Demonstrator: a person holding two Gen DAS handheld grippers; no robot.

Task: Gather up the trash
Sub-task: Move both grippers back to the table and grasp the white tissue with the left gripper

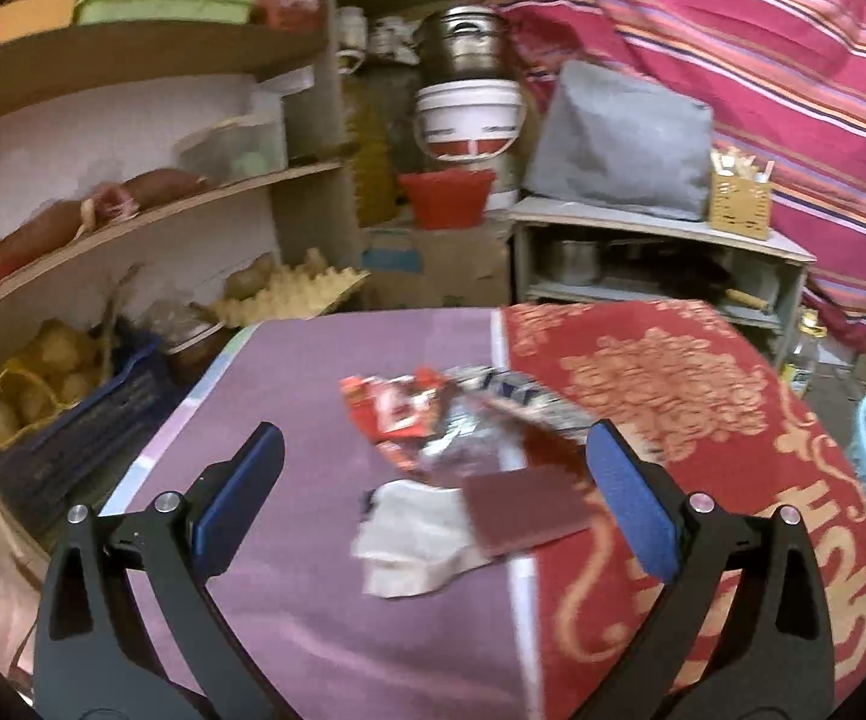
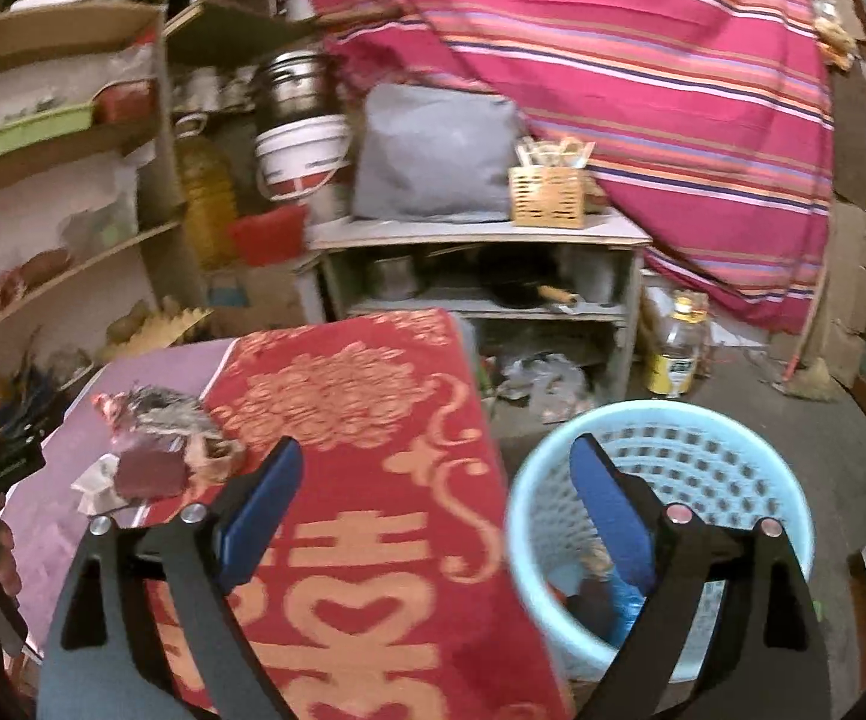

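I see my left gripper (image 1: 436,480) spread wide over the crumpled wrappers (image 1: 433,420), my right gripper (image 2: 436,483) spread empty beside the light-blue plastic basket (image 2: 733,462).

Trash pile (image 1: 451,468) on table (image 1: 313,600), dead ahead at 12 o'clock in left view. Basket (image 2: 661,516) on floor off table's edge, 3 o'clock of pile. Low shelf unit (image 2: 481,276) behind table at 12.

one blue basket (image 2: 661,516), two claws, several wrappers (image 1: 433,432) in a heap

The red cloth (image 2: 373,540) bears a gold double-happiness character; no other text is legible.
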